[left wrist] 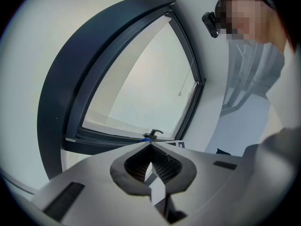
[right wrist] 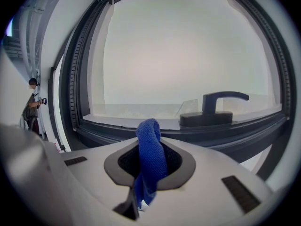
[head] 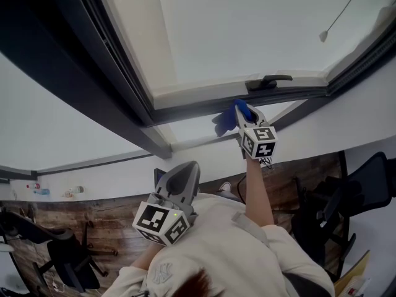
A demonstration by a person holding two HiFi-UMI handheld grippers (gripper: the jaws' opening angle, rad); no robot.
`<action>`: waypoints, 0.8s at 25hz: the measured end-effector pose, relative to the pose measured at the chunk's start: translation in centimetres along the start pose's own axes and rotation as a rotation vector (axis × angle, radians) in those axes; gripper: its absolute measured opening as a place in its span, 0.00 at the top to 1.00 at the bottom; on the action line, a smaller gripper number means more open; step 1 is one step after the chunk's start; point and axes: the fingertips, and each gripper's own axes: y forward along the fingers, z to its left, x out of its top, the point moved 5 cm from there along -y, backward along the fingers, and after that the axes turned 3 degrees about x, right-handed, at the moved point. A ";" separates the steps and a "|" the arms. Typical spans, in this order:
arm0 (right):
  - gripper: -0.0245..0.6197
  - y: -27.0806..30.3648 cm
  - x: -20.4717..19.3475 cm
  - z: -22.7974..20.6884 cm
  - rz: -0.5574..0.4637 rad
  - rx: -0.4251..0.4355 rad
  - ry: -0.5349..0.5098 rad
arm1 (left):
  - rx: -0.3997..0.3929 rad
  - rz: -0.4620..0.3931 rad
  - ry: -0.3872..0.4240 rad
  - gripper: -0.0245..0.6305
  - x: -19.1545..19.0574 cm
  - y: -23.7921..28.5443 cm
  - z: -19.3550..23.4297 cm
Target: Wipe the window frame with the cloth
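Note:
A dark window frame [head: 204,107] surrounds a pale pane, with a black handle [head: 268,80] on its lower rail. My right gripper [head: 242,115] is raised to that rail just left of the handle and is shut on a blue cloth [head: 230,119]. In the right gripper view the blue cloth [right wrist: 150,159] sticks up between the jaws, a short way before the frame's lower rail [right wrist: 188,134] and the handle [right wrist: 214,108]. My left gripper [head: 185,177] hangs lower, near the person's chest, away from the frame, its jaws shut with nothing between them [left wrist: 151,163].
A blind cord [head: 339,14] with a small weight hangs at the window's upper right. Dark office chairs [head: 334,212] stand on the wooden floor [head: 105,224]. Another person [right wrist: 34,105] stands far off at the left in the right gripper view.

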 end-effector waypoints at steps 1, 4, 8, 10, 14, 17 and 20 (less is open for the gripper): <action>0.88 0.0 0.0 0.0 0.000 0.002 -0.001 | -0.001 0.002 -0.001 0.96 0.0 0.2 -0.1; 0.88 0.0 0.0 -0.1 0.004 0.009 -0.008 | -0.009 0.008 -0.001 0.96 -0.1 0.7 -0.3; 0.88 -0.2 0.1 -0.6 0.005 0.009 -0.015 | -0.020 0.011 0.001 0.96 -0.1 1.2 -0.8; 0.88 -0.4 0.1 -1.0 0.004 0.005 -0.013 | -0.019 0.011 0.003 0.95 -0.1 1.4 -0.9; 0.88 -0.6 0.0 -1.8 0.002 -0.001 -0.011 | -0.012 0.008 0.003 0.96 -0.1 1.6 -0.9; 0.88 -0.7 -0.1 -2.2 0.000 -0.009 -0.008 | -0.001 0.004 -0.001 0.96 0.0 1.6 -0.7; 0.88 -0.8 -0.1 -2.7 -0.003 -0.016 -0.004 | 0.002 0.002 0.000 0.96 0.0 1.7 -0.7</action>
